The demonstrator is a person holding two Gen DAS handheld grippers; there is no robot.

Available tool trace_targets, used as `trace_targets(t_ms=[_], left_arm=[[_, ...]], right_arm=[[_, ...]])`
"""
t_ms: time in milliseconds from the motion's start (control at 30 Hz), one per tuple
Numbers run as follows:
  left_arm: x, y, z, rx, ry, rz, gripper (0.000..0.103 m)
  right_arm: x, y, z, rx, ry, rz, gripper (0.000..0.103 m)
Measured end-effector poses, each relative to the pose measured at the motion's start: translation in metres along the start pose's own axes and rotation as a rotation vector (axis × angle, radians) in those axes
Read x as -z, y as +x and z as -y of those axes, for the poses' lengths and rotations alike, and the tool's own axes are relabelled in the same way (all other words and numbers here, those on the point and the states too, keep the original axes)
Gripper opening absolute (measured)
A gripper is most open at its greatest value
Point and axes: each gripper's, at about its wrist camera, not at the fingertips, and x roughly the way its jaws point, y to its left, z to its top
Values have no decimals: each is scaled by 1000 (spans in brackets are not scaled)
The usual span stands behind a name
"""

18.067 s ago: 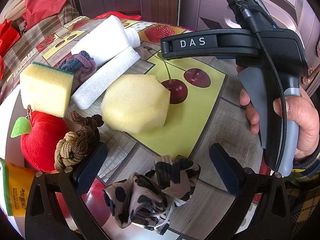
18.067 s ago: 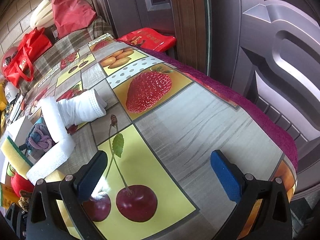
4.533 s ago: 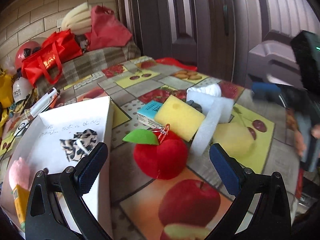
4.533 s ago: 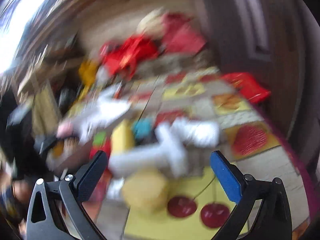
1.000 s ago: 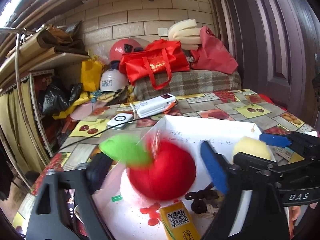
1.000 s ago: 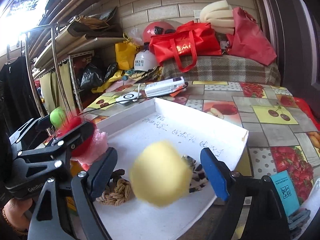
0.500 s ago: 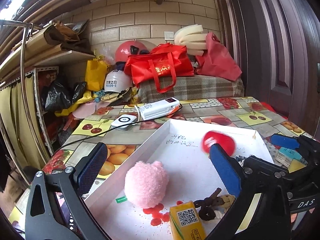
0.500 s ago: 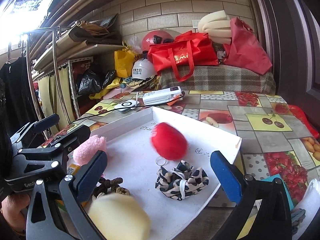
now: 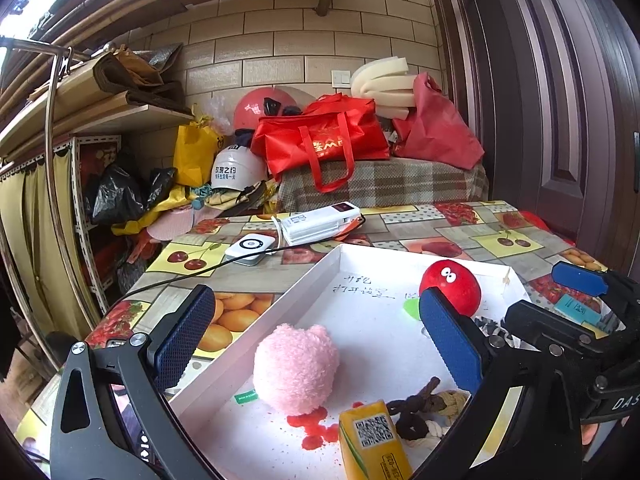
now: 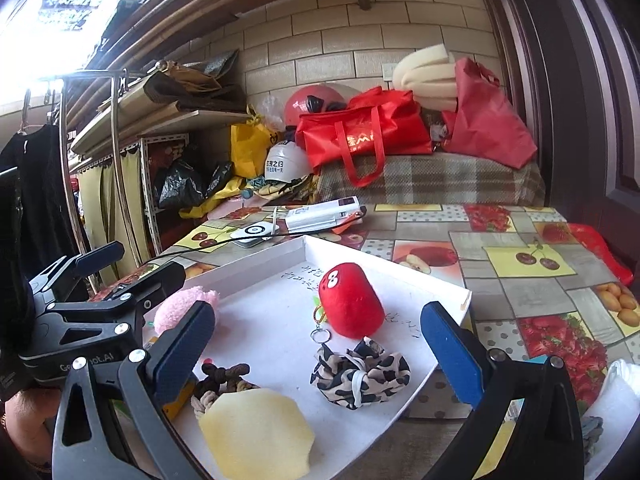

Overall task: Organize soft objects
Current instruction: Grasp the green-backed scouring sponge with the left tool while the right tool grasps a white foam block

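Observation:
A white shallow box (image 9: pixel 280 308) lies on the fruit-print table. In it are a red plush apple (image 9: pixel 452 286) (image 10: pixel 352 300) at the far side, a pink plush ball (image 9: pixel 296 364) (image 10: pixel 180 308), a leopard scrunchie (image 10: pixel 360 368), a brown rope knot (image 9: pixel 420 408) (image 10: pixel 220 380) and a pale yellow sponge (image 10: pixel 256 432) at the near edge. My left gripper (image 9: pixel 316 332) hangs open over the pink ball, touching nothing. Beside it, my right gripper (image 10: pixel 318 350) is open above the scrunchie and sponge, with nothing between its pads.
A yellow packet (image 9: pixel 372 440) lies in the box's near corner. Behind the box are a white power bank (image 9: pixel 320 220), a round white device (image 9: pixel 252 246) and a cable. A teal box (image 9: pixel 574 308) and white foam (image 10: pixel 616 400) lie to the right. Bags and helmets crowd the back.
A second ago the left jaws held the red apple and the right jaws the yellow sponge. Both opened; the apple rolled to the box's far side and the sponge dropped at the near edge.

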Motion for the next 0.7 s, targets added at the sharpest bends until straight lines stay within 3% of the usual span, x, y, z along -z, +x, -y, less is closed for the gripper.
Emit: trace_targets(t_ms=[167,367,500,600,700], left_arm=[[3,-12,9,42,-9,0,103],[6,-32,32,143,-9,14,103],[7,-54,52,224,21,68,103],[8,-64,68,315,35,68,103],[10,-60,89,423,51,-10,103]], right_arm=[[2,-15,1,25,-7,49,103],[5,-60,9,74,-37,206,103],[8,-98,23,230,-9,331,103],[11,-116,46,250,14,332,103],[12,-126,81,258,44,279,103]])
